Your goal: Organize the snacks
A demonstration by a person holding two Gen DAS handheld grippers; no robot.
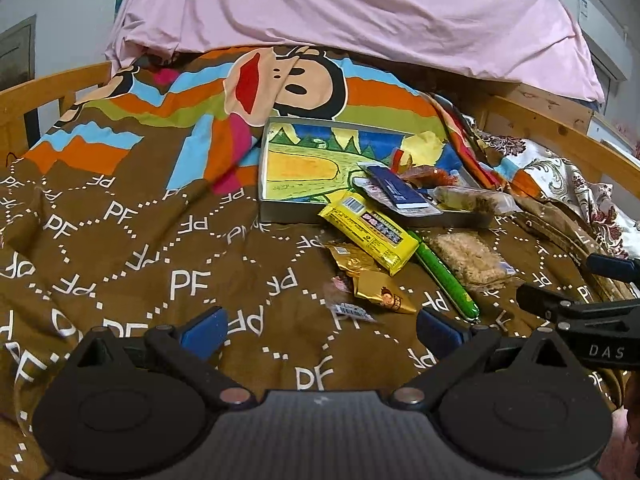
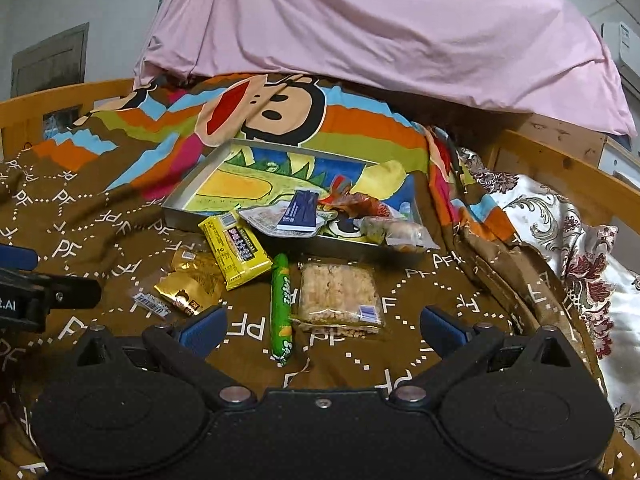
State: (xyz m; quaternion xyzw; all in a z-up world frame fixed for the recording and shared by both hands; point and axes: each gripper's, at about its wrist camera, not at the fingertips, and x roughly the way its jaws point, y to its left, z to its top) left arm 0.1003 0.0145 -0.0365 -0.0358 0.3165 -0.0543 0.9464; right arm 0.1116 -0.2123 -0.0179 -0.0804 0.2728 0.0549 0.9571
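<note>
A shallow grey tray (image 1: 265, 168) (image 2: 180, 204) with a colourful drawing inside lies on the brown bedspread. In it rest a dark blue packet (image 1: 396, 190) (image 2: 298, 210), a red-orange wrapper (image 2: 360, 202) and a pale snack bag (image 1: 468, 198) (image 2: 400, 232). In front of the tray lie a yellow packet (image 1: 370, 232) (image 2: 236, 250), a gold wrapper (image 1: 376, 284) (image 2: 190, 284), a green sausage stick (image 1: 444, 276) (image 2: 281, 308) and a clear bag of puffed-grain bars (image 1: 468, 258) (image 2: 338, 294). My left gripper (image 1: 320, 332) is open, empty, near the gold wrapper. My right gripper (image 2: 324, 330) is open over the green stick and grain bars.
The brown bedspread (image 1: 160, 260) with white letters covers the bed. A pink sheet (image 1: 360, 12) is heaped behind the tray. Wooden bed rails (image 1: 560, 136) run along the sides. A floral cloth (image 2: 572, 240) lies bunched at the right.
</note>
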